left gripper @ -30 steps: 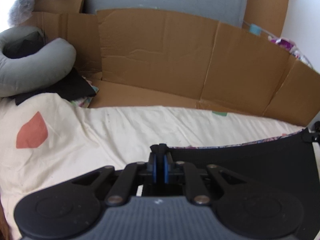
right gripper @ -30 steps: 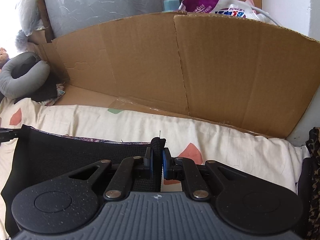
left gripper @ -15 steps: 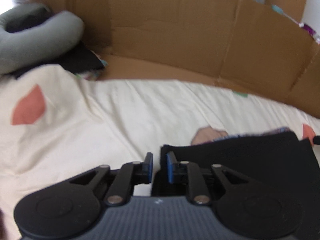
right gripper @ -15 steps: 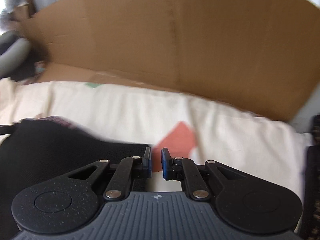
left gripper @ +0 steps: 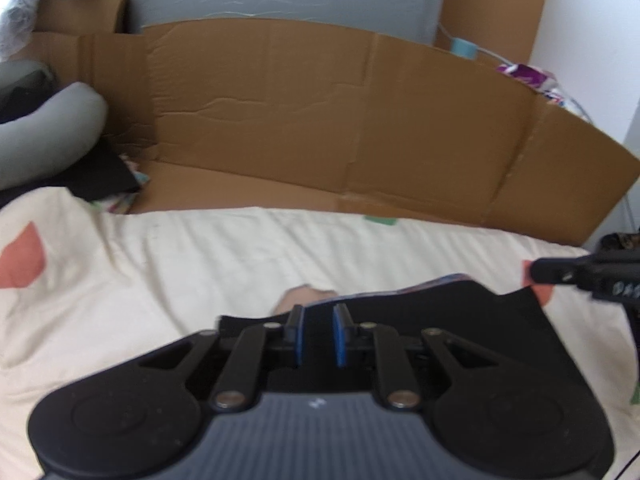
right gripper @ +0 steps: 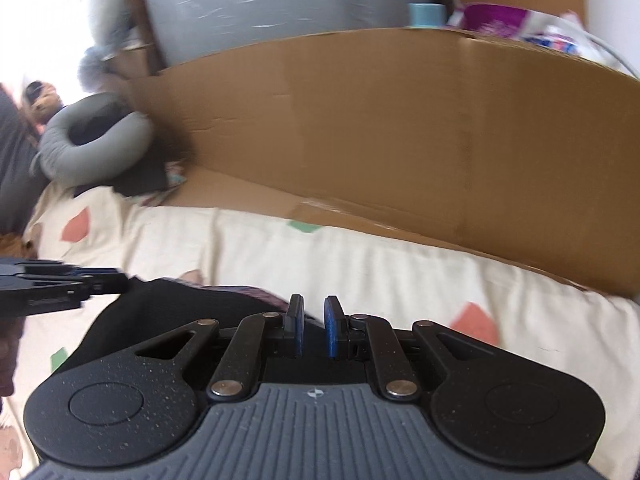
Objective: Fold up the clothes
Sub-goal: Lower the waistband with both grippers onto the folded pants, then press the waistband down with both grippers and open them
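Both tongs have released the black garment before the cardboard wall.

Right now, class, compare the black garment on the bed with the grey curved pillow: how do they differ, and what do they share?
The black garment lies flat and thin; the grey pillow is plump and curved. The garment sits near, under both open grippers, left and right; the pillow lies far off beside the cardboard. Both rest on the cream bedsheet.
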`<action>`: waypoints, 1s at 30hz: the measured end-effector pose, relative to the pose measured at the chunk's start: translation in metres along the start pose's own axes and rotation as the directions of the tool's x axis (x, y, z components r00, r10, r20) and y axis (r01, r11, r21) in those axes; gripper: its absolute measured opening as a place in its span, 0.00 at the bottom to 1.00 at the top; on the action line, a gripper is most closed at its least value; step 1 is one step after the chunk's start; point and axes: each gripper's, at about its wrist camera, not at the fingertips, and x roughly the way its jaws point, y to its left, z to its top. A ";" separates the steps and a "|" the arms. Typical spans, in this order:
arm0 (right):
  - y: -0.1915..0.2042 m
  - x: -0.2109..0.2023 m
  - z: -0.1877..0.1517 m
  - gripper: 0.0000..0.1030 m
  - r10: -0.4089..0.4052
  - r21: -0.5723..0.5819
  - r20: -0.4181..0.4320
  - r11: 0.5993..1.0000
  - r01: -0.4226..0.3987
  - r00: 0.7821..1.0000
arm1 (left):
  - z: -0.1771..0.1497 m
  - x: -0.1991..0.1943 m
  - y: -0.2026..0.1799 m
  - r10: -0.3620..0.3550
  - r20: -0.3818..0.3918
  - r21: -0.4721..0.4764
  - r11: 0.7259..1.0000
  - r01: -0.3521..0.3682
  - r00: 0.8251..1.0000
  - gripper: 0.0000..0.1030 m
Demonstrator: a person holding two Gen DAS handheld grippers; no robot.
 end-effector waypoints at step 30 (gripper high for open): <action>0.050 0.071 -0.028 0.14 0.019 -0.153 -0.091 0.988 -0.033 0.996 | -0.022 0.044 -0.011 -0.038 -0.078 0.027 0.999 0.040 0.996 0.17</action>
